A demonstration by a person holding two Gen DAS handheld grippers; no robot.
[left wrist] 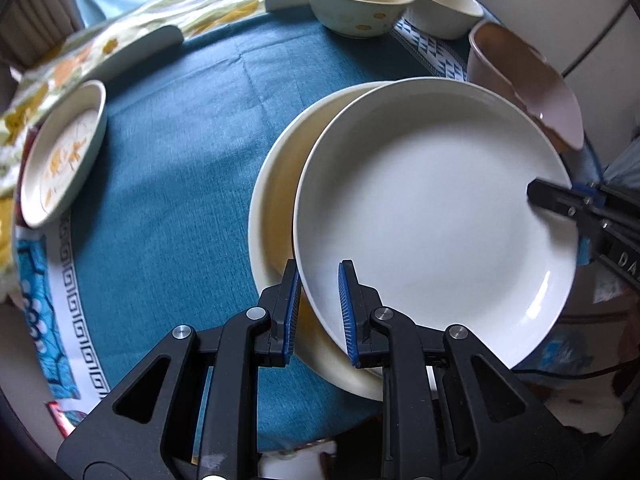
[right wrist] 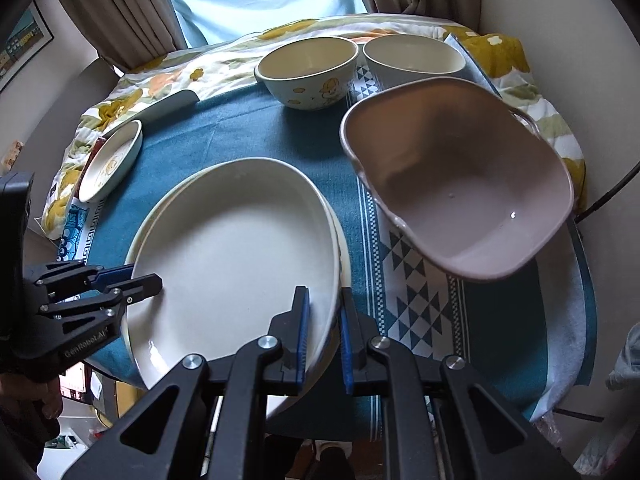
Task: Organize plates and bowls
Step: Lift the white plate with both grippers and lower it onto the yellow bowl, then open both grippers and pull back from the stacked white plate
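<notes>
A white plate [left wrist: 436, 216] lies on top of a cream plate [left wrist: 276, 200], shifted a little to one side. My left gripper [left wrist: 320, 300] straddles the white plate's near rim, one finger above and one below; the jaws stand slightly apart around the rim. My right gripper [right wrist: 323, 320] straddles the opposite rim of the same white plate [right wrist: 236, 256], and it shows in the left wrist view [left wrist: 540, 194]. The left gripper shows in the right wrist view [right wrist: 148, 280]. Both seem shut on the plate.
A pink handled bowl [right wrist: 460, 200] sits right of the plates. Two cream bowls [right wrist: 308, 68] [right wrist: 412, 60] stand at the back. A small patterned dish [right wrist: 112, 160] is at the left. A teal cloth [left wrist: 180, 160] covers the table; a floral blanket [right wrist: 224, 56] lies behind.
</notes>
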